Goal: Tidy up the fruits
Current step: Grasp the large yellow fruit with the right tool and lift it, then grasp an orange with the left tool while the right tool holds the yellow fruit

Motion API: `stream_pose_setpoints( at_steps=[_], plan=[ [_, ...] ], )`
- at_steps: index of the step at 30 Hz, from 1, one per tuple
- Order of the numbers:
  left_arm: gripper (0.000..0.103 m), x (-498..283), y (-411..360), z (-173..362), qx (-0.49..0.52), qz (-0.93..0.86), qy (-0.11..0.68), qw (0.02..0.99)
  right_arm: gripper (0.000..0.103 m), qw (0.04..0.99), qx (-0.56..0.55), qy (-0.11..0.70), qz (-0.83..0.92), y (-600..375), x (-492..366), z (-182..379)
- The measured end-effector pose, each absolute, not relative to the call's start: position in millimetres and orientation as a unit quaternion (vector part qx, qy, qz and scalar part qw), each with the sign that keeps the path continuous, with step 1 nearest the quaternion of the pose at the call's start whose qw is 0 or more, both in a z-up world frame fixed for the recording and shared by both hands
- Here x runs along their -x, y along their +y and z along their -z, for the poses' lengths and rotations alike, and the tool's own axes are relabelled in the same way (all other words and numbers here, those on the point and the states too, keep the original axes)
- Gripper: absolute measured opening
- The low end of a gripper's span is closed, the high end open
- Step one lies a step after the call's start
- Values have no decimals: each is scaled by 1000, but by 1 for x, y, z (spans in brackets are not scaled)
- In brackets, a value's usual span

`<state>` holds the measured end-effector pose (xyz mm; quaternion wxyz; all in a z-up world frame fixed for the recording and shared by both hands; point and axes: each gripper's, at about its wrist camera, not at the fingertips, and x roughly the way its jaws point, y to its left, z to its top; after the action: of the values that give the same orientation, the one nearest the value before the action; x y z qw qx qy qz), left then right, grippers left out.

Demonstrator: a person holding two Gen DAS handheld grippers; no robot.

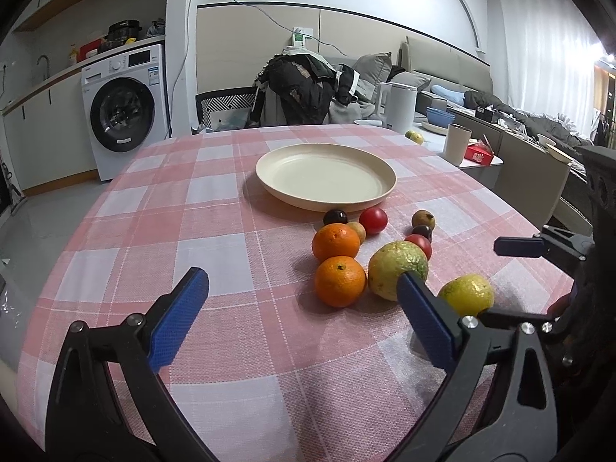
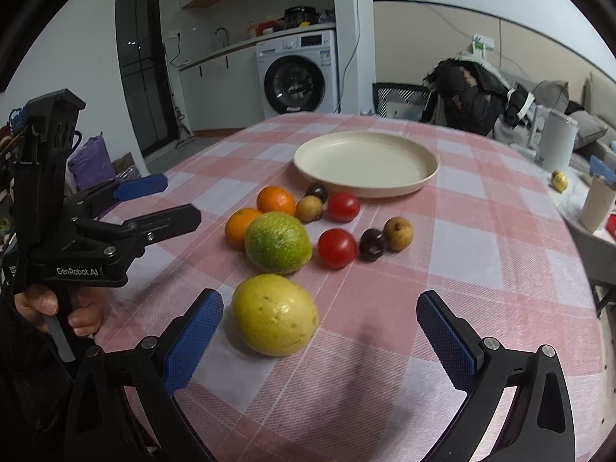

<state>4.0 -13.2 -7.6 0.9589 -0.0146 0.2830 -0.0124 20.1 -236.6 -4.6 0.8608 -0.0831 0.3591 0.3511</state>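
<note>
The jaws of both grippers stand wide apart with nothing between them: the left gripper [image 1: 304,292] hovers low over the near part of the bench, and the right gripper [image 2: 319,319] hangs over the near edge with a yellow fruit lying just ahead of its left pad. In the right wrist view the left gripper appears from the side, held by a hand [image 2: 57,313] wrapped around its grip.

The bench [image 1: 192,231] is covered in a pink and white checked cloth. On its far middle sits a cream plate [image 1: 269,177], with no fruit on it. All the fruit lies on the cloth between the plate and the grippers.

The largest pieces are the yellow fruit [image 2: 275,315], nearest the right gripper, and a rough-skinned green fruit [image 2: 278,241] just behind it. Two oranges sit to the left of the green one: the near orange [image 2: 239,227] is touching or almost touching it, and the far orange [image 2: 276,200] sits just behind. Two red tomatoes come next, one [image 2: 337,248] right of the green fruit and one [image 2: 343,206] near the plate's rim. Smallest are two brownish fruits [image 2: 309,208] [image 2: 398,233] and two dark plums [image 2: 372,245] [image 2: 317,191], the far plum lying just beside the plate.
</note>
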Motion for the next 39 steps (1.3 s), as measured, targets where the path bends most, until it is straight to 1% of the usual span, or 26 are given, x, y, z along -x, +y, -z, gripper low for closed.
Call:
stream_pose_setpoints(
  at_steps=[2, 6, 11, 13, 14, 16, 18, 36, 38, 39],
  plan=[
    [97, -5, -15, 8, 11, 18, 286, 958, 102, 855, 84, 365, -358, -235, -20, 7],
    [95, -5, -19, 9, 5, 23, 290, 957, 90, 840, 82, 386, -373, -230, -21, 13],
    [95, -6, -20, 10, 3, 27, 291, 956, 81, 825, 95, 397, -390, -219, -15, 19],
    [95, -6, -20, 10, 4, 27, 292, 956, 75, 823, 104, 398, -392, -214, -12, 21],
    [95, -6, -20, 10, 4, 26, 292, 956, 70, 822, 106, 398, -394, -212, -11, 22],
    [95, -6, -20, 10, 5, 27, 293, 956, 65, 822, 114, 398, -392, -209, -8, 25],
    [95, -7, -20, 11, 5, 28, 295, 955, 52, 824, 114, 397, -389, -210, -8, 25],
    [95, -26, -27, 20, -4, 45, 344, 938, 51, 856, 67, 363, -362, -231, -21, 4],
    [93, -31, -29, 23, -12, 36, 357, 933, 51, 860, 61, 361, -357, -234, -24, 2],
    [90, -33, -30, 24, -15, 36, 362, 931, 51, 861, 58, 360, -354, -236, -26, 2]
  ],
)
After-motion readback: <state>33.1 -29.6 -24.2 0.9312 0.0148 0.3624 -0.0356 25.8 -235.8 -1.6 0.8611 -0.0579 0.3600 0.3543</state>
